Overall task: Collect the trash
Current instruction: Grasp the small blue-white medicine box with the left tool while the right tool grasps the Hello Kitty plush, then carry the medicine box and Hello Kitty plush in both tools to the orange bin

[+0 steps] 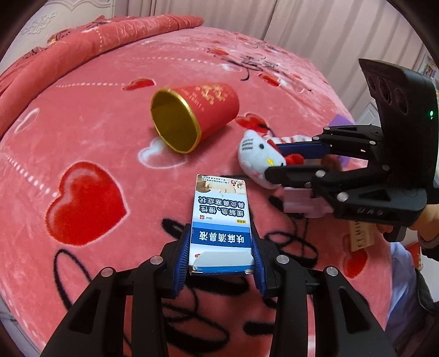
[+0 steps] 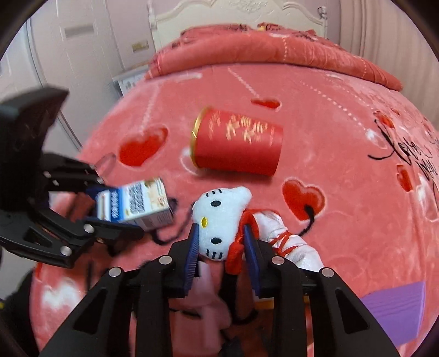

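1. My left gripper point(image 1: 221, 263) is clamped on a small blue-and-white medicine box point(image 1: 221, 219): the ribbed blue pads press both long sides near its torn end, and the box juts forward above the blanket point(image 1: 90, 137).
2. From my right wrist camera that same box point(image 2: 137, 204) sits off to the left, pinched in the left gripper point(image 2: 109, 208) and tilted with one corner toward the bed.
3. My right gripper point(image 2: 221, 241) straddles the head of a white plush cat toy point(image 2: 219, 217). One blue pad lies against the cheek, the other against the red bow at the neck; whether they truly squeeze it I cannot tell, though they sit tight to it.
4. The left wrist camera shows this from the side: the right gripper point(image 1: 279, 162) comes in from the right, its fingers above and below the plush cat toy point(image 1: 258, 156), which lies on the blanket just beside the far end of the box.
5. Something pale pink point(image 2: 208, 299) lies under my right gripper, too blurred to name.
6. A purple ribbed piece point(image 2: 395, 307) shows at the lower right.
7. Farther out, a red paper cup point(image 1: 192, 115) with a gold lining lies on its side on the pink, heart-patterned blanket, apart from both tools.
8. Beyond it a rolled red quilt point(image 2: 274, 52) lies across the bed's head end, before a cream headboard point(image 2: 236, 11).
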A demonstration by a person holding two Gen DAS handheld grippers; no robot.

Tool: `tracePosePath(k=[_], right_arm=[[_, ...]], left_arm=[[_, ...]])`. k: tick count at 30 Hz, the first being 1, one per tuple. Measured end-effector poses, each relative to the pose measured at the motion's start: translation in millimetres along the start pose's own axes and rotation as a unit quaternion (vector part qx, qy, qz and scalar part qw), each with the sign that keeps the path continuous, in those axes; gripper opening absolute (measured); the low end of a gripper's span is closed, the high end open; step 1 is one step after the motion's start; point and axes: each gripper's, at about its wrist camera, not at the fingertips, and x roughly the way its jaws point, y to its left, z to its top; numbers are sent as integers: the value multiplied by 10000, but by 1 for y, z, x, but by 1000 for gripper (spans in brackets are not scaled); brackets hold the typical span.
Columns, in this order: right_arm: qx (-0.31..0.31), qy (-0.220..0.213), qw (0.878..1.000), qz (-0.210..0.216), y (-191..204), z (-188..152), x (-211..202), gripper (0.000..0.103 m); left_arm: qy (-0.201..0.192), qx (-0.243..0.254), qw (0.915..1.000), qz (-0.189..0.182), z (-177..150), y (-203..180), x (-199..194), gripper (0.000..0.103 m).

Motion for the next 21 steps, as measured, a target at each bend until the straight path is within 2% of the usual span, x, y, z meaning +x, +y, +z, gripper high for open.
tracePosePath(k=[4,10,16,21], right_arm=[[222,-326,9989,264,6,-1,-38,32],[164,-597,9972,425,32,-14,-100,32],[278,-801,9950,525,58,-51,-162,32],[484,-915,9933,519,70,-94,-207,32]], left_arm=[[-89,14,9999,76,-5,-12,-24,40],[-281,120,9994,182,-20,-48,-71,40],[-405,206,9988,185,-39,-87,-104,40],[-464,319,9984,77,-58,-128,-121,40]])
